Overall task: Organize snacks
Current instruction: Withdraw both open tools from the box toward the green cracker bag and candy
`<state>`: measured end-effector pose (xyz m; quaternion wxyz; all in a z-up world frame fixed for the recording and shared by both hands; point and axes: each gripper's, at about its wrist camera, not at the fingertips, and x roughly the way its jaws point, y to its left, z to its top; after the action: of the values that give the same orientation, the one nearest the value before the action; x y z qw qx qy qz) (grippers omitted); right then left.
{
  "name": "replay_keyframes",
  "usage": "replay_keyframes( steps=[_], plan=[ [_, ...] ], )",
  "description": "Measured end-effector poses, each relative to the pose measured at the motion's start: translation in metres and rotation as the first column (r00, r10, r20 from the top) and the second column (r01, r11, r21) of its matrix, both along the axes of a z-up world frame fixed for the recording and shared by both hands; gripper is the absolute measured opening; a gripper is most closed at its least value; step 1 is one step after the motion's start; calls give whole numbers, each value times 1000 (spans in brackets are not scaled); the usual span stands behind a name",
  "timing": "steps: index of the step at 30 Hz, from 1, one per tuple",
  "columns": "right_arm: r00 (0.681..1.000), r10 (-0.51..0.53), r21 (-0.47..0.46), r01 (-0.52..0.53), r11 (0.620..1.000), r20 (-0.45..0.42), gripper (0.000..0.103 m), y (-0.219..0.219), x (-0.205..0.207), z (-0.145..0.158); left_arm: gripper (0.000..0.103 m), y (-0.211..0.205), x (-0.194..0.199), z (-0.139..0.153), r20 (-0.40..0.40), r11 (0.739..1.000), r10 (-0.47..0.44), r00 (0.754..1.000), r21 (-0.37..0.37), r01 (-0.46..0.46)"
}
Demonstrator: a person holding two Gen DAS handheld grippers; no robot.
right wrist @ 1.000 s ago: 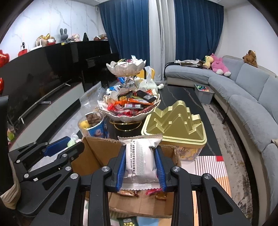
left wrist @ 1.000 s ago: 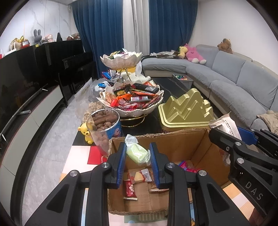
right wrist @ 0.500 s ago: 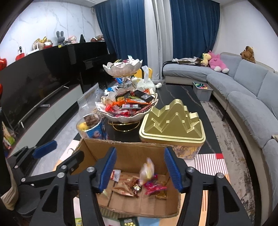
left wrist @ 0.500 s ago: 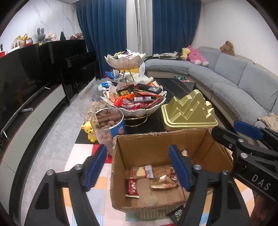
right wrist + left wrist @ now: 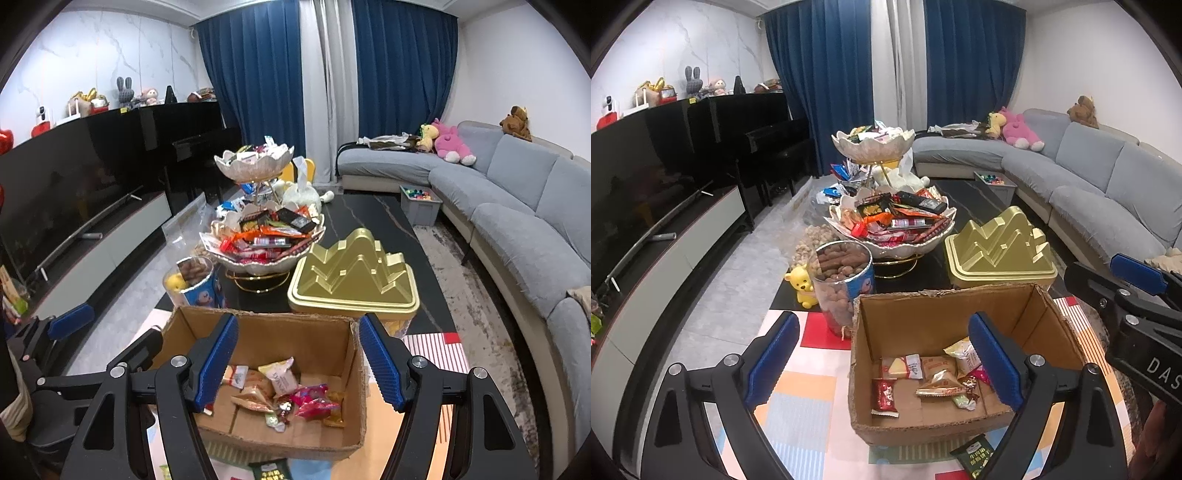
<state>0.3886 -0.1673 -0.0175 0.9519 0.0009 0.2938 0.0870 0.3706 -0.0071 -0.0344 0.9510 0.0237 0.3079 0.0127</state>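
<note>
An open cardboard box sits on the colourful mat and holds several wrapped snacks. Among them lie a white packet and a small pale green packet. My left gripper hovers above the box's near left side, its jaws opening wide with nothing between the blue pads. Over the box's near edge my right gripper is also opening and holds nothing. Each gripper shows at the edge of the other's view, the right one and the left one.
Behind the box stand a two-tier bowl of snacks, a gold mountain-shaped tin and a jar of brown sweets. A dark green packet lies before the box. A grey sofa runs along the right.
The left gripper let go of the pale green packet and the right let go of the white packet. Both packets dropped into the box. Both sets of jaws spread wide.
</note>
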Motion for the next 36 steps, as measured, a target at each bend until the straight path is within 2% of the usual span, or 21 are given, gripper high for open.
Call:
replay_keyframes(
  steps=[8,19,28,36],
  plan=[
    [1000,0,4,0,1000,30,69,0,-22,15,94,2,-22,18,35,1000,6,999,3,-6],
    [998,0,-2,0,1000,56,69,-1,-51,25,95,6,-53,28,62,1000,17,998,7,-17],
    [999,14,-13,-14,1000,50,69,4,-72,17,95,12,-77,25,65,999,35,997,7,-35],
    [999,19,-21,-18,1000,29,69,4,-84,0,95,12,-95,10,54,999,44,998,19,-45]
  ],
)
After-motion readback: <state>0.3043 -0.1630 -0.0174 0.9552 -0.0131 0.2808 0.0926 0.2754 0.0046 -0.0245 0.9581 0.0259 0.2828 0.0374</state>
